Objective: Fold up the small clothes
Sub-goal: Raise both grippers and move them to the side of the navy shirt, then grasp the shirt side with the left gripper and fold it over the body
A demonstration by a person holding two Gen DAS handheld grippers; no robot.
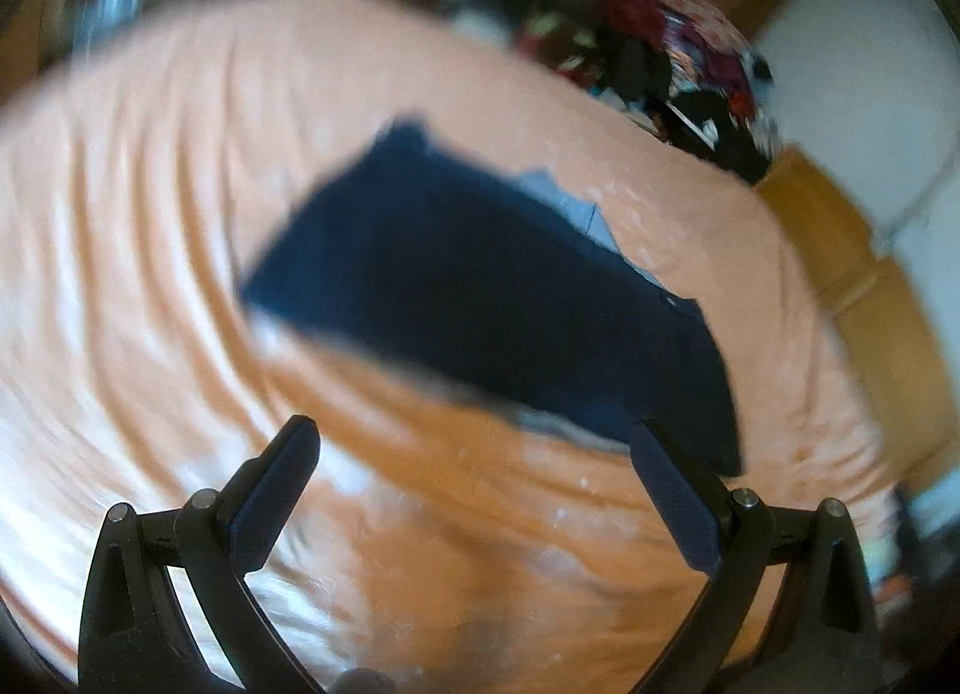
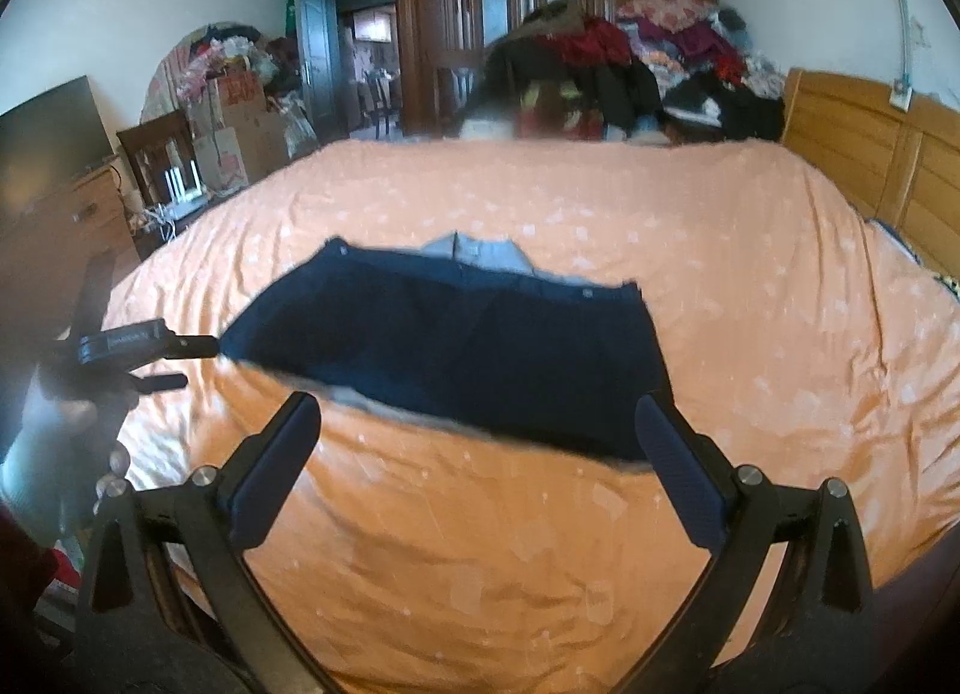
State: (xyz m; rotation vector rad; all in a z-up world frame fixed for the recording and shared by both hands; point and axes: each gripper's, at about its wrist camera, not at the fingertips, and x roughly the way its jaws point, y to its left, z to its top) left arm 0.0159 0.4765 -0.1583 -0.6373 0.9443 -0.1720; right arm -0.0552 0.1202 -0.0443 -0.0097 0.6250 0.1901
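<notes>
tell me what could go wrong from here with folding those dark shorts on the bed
1. Both tongs, left and right, are open and hold nothing; a grab at the navy shorts could also pinch the wrinkled orange bedcover beneath.
2. A lighter grey layer peeks out at the waistband, so gripping one layer only may skew the fold.
3. The left wrist view is motion-blurred, which suggests fast movement that could miss the hem.

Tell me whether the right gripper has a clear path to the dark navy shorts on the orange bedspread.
Probably yes: the right gripper is open, and only bare orange bedspread lies before the dark navy shorts.
</notes>
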